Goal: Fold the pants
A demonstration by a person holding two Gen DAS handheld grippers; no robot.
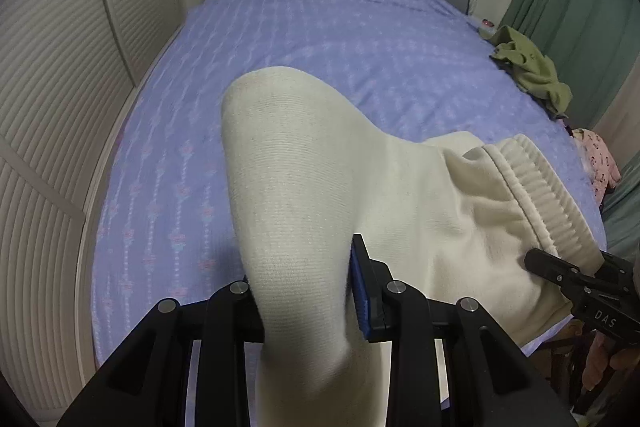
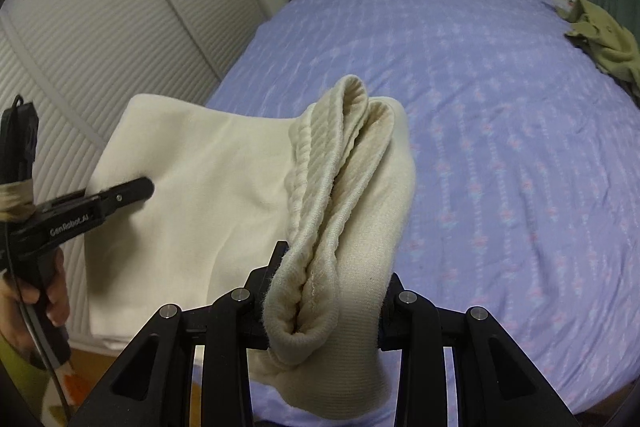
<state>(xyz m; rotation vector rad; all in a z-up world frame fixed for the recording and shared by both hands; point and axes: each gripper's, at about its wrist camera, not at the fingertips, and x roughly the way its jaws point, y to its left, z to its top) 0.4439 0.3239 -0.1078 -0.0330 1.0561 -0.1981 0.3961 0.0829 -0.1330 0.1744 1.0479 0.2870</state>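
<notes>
Cream pants (image 1: 304, 187) pinched in our left gripper (image 1: 308, 291), waistband (image 2: 332, 187) clamped in our right gripper (image 2: 324, 311), keeping cloth taut above the bed (image 1: 320, 27) for folding

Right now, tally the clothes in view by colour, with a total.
Cream: 1, the cream pants, held between the left gripper and the right gripper.
Olive green: 1, the green garment.
Pink patterned: 1, the pink garment.
Total: 3

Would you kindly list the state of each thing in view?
Cream pants: held up over the bed, bunched.
Left gripper: shut on a pant leg.
Right gripper: shut on the waistband.
Green garment: crumpled on the bed.
</notes>
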